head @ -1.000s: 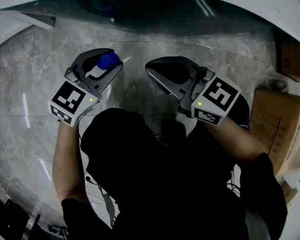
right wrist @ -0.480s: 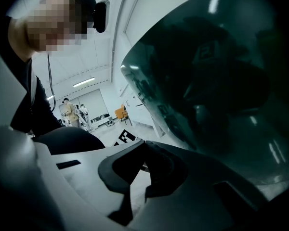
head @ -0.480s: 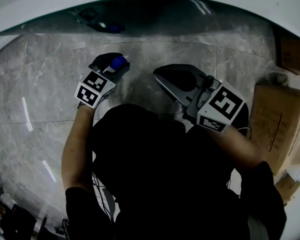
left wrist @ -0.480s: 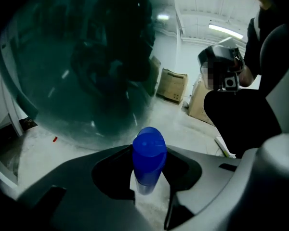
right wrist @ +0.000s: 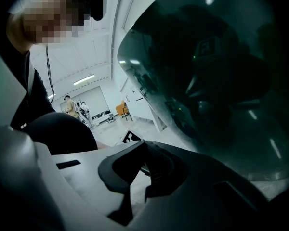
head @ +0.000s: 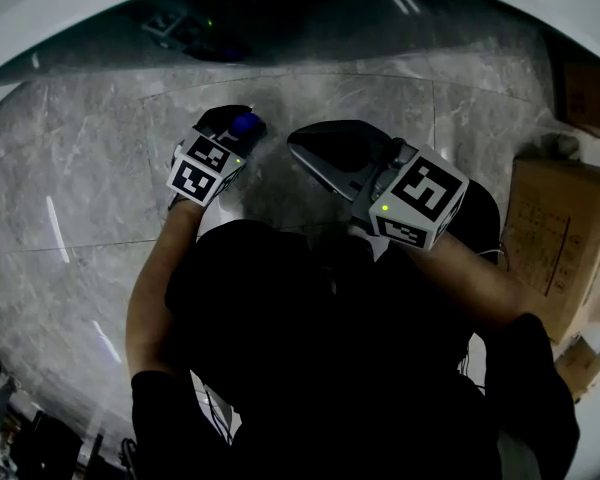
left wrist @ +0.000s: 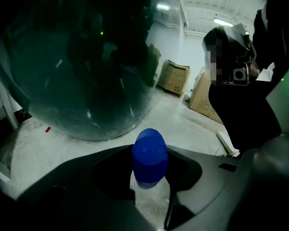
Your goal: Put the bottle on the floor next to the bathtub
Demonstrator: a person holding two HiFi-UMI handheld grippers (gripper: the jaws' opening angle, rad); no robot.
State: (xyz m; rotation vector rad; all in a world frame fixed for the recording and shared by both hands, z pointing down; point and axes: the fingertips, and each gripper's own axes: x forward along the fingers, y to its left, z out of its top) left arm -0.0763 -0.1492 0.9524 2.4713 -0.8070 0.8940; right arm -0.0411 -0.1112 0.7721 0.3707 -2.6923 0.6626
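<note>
Now pinching the blue-capped bottle (left wrist: 150, 155) in the left gripper (left wrist: 150, 174) near the bathtub (left wrist: 82, 71), right gripper (right wrist: 144, 142) pressed together, empty.

No readable words or numbers anywhere. Only black-and-white square marker patterns show on the left gripper (head: 242, 120) cube (head: 206, 166) and the right gripper (head: 302, 146) cube (head: 418, 204). Faint print on the cardboard box (head: 560, 243) is too small to read.

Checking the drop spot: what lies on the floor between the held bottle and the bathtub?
Only bare marble floor; the head view shows nothing between the bottle and the bathtub.
</note>
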